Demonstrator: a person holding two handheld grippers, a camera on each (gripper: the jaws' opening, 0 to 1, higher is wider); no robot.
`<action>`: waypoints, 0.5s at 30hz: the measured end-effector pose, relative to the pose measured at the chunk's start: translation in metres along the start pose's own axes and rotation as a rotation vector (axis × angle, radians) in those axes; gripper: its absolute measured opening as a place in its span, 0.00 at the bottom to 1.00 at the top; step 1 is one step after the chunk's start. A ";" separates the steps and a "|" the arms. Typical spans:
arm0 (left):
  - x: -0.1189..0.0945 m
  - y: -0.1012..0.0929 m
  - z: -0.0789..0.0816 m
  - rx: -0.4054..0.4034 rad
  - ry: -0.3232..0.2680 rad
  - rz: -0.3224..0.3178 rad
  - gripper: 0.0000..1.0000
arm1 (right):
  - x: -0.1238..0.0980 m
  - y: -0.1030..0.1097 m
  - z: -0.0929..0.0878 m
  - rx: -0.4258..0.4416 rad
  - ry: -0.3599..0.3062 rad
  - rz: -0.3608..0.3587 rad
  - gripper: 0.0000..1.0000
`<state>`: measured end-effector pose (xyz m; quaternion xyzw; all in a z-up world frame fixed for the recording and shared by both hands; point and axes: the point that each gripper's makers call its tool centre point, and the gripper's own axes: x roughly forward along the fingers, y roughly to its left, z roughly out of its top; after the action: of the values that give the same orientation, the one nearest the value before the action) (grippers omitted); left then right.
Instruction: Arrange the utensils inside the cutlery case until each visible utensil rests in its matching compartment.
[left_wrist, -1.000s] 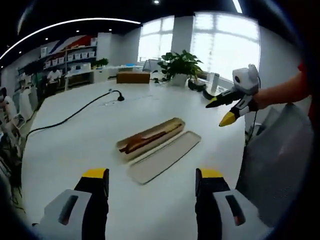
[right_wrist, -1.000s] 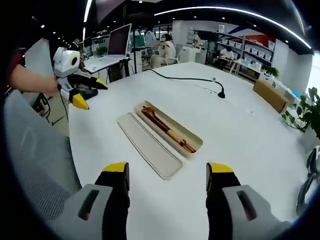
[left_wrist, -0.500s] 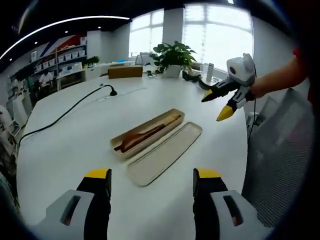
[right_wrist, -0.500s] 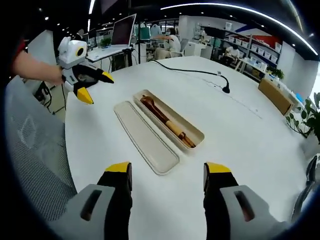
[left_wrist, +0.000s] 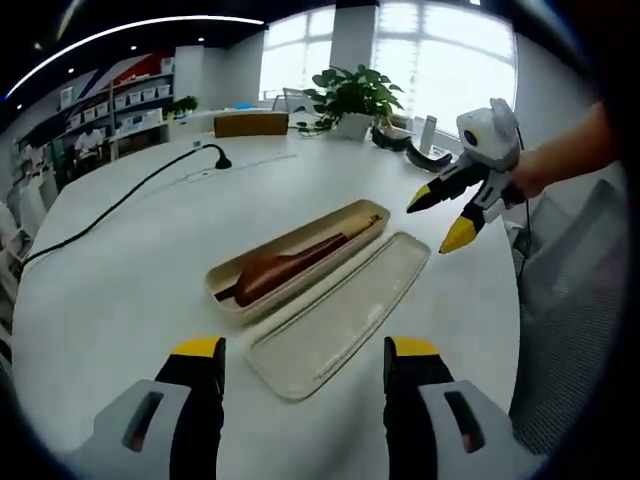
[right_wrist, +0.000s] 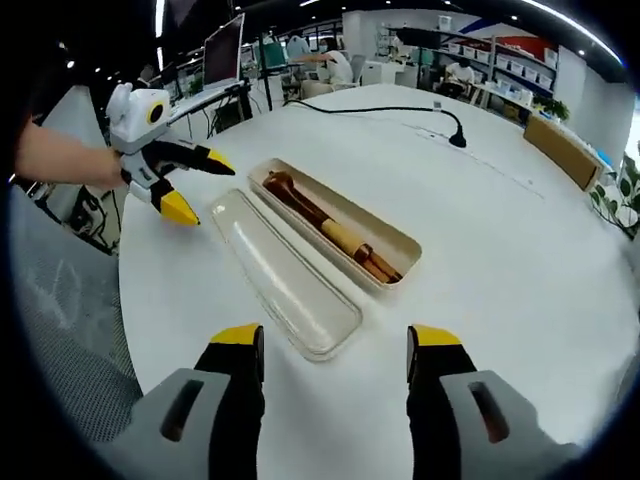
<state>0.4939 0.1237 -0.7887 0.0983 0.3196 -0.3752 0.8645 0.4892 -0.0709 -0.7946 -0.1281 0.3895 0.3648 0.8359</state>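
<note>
A beige cutlery case (left_wrist: 300, 258) (right_wrist: 335, 222) lies open on the white table, with wooden utensils (left_wrist: 285, 264) (right_wrist: 325, 228) lying lengthwise inside it. Its lid (left_wrist: 345, 313) (right_wrist: 283, 272) lies hollow side up beside it. My left gripper (left_wrist: 302, 348) is open at the near end of the lid, and it shows from the side in the right gripper view (right_wrist: 198, 183), open at the lid's far end. My right gripper (right_wrist: 333, 334) is open just short of the lid's end; in the left gripper view it (left_wrist: 433, 217) hovers open past the case's far end.
A black cable with a small microphone (left_wrist: 212, 155) (right_wrist: 457, 138) runs across the table. A potted plant (left_wrist: 352, 100) and a cardboard box (left_wrist: 250, 124) stand at the far edge. Mesh chair backs (left_wrist: 575, 330) (right_wrist: 60, 330) sit by the table edge. A laptop (right_wrist: 222, 50) and people are beyond.
Both views have drawn nearer to the case and lid, which now look larger. Each gripper seen in the other's view has come closer to the lid's ends. Case, lid and utensils lie unmoved.
</note>
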 end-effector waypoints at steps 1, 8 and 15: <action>0.001 0.000 0.000 0.002 0.000 -0.001 0.66 | 0.001 0.001 0.000 -0.019 0.007 -0.002 0.57; 0.006 0.000 -0.007 0.026 0.031 -0.012 0.66 | 0.006 0.006 0.000 -0.056 0.020 0.009 0.57; 0.012 0.007 -0.014 0.020 0.055 -0.010 0.63 | 0.013 0.007 0.000 -0.091 0.031 0.008 0.54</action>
<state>0.4980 0.1275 -0.8075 0.1153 0.3402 -0.3800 0.8524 0.4899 -0.0593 -0.8035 -0.1700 0.3858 0.3833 0.8218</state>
